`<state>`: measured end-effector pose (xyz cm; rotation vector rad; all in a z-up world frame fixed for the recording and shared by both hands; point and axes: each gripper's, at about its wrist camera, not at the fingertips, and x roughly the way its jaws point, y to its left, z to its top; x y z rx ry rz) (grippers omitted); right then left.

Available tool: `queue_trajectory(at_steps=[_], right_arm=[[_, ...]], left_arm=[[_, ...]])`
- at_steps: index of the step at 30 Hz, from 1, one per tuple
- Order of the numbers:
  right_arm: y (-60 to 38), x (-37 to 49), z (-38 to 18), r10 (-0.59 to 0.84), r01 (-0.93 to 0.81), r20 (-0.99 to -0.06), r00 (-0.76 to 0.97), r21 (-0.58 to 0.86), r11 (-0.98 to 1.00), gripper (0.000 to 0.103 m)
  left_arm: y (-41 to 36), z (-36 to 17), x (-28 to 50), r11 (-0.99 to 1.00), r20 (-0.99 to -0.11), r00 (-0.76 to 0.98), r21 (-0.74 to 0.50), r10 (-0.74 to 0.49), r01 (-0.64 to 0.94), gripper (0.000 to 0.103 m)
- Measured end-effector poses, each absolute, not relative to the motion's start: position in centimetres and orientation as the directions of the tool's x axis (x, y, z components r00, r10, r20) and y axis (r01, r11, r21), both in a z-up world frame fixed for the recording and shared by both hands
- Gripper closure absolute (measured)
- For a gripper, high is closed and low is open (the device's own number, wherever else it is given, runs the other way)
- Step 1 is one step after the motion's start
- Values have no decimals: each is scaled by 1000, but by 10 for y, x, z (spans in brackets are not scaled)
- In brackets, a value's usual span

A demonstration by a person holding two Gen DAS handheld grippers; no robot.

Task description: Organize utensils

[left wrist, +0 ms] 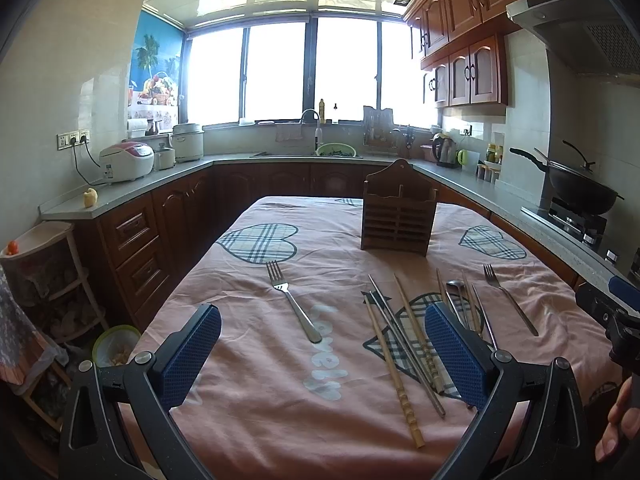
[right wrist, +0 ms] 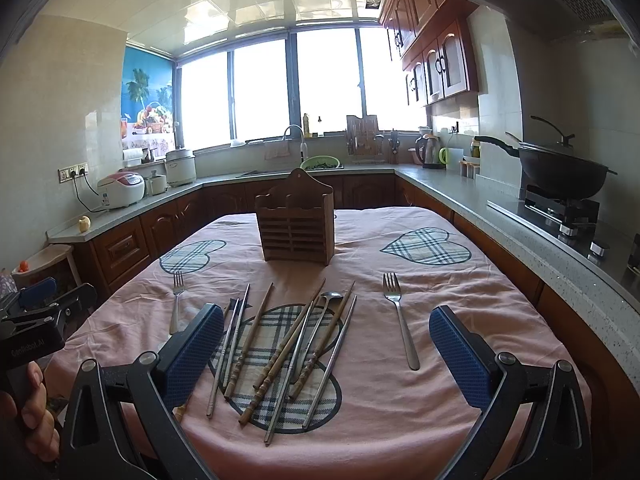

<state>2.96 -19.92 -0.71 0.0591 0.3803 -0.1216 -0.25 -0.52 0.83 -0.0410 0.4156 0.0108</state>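
Stage: no utensil is seen in the holder (right wrist: pixel 295 224); by this showing, the sorting is judged not yet begun.
Holder: a slatted wooden box with open compartments on top, stood upright on the surface (right wrist: pixel 400 420) at 12 o'clock in the right wrist view; both compartments appear empty, though their floors are hidden.
Left fork (left wrist: pixel 294 306): laid flat on the pink cloth, apart from the pile, at 12 o'clock from the left gripper (left wrist: pixel 322 354), tines pointed away.
Right fork (right wrist: pixel 400 322): laid flat and alone, between the pile and the right gripper's right finger, tines pointed away.
Chopsticks (right wrist: pixel 276 356): a loose, crossed pile of wooden and metal sticks over the plaid heart, at 12 o'clock from the right gripper (right wrist: pixel 326 356); pairs are not sorted.
Spoon (right wrist: pixel 320 320): a long-handled metal one, lying among the chopsticks, touched by several of them.
Left gripper: spread wide, nothing held, raised above the surface near its front edge.
Right gripper: spread wide, nothing held, raised over the near end of the pile.
Left to do: everything, it is judged: both forks, the spoon and all chopsticks are to be lifted and stood in the holder.
Risk: the crossed sticks may be dragged together when one is picked.
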Motion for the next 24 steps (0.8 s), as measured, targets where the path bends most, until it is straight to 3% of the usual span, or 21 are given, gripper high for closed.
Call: queue_trajectory(at_steps=[24], right_arm=[[-200, 32, -12, -102, 128, -386, 917, 44, 991, 0]], left_arm=[[-1, 1, 9, 999, -432, 902, -51, -5, -18, 1]])
